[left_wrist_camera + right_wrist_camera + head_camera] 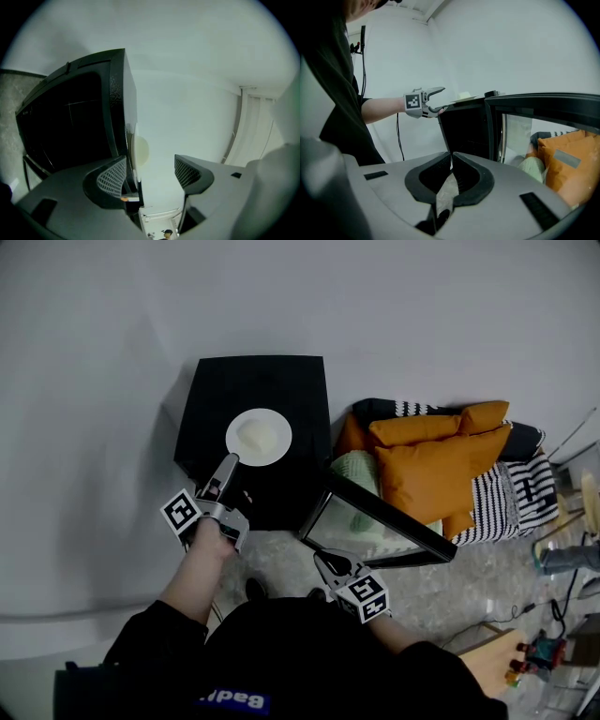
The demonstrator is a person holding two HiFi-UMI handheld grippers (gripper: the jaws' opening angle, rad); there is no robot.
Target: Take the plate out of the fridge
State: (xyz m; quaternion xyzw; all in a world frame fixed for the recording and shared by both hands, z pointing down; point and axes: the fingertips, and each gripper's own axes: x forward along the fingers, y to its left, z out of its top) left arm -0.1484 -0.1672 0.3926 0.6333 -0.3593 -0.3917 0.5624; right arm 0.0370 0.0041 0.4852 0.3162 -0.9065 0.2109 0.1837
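A white plate (pixel 259 437) with a pale mound in its middle lies on top of the black mini fridge (pixel 267 388). My left gripper (pixel 228 465) is at the plate's near rim, jaws open. In the left gripper view the plate's rim (pixel 136 152) stands between the open pads, close to one pad (pixel 112 177) and well off the other. The fridge's glass door (pixel 375 521) hangs open to the right. My right gripper (pixel 323 561) is shut and empty, low in front of that door. In the right gripper view its jaws (pixel 451 161) meet, and the left gripper (pixel 433 98) shows at the plate (pixel 464 97).
Orange cushions (pixel 441 460) and striped ones (pixel 511 498) lie piled right of the fridge, with a pale green cloth (pixel 358 474) behind the door. A white wall stands behind and to the left. Clutter and a wooden board (pixel 492 657) sit at the lower right.
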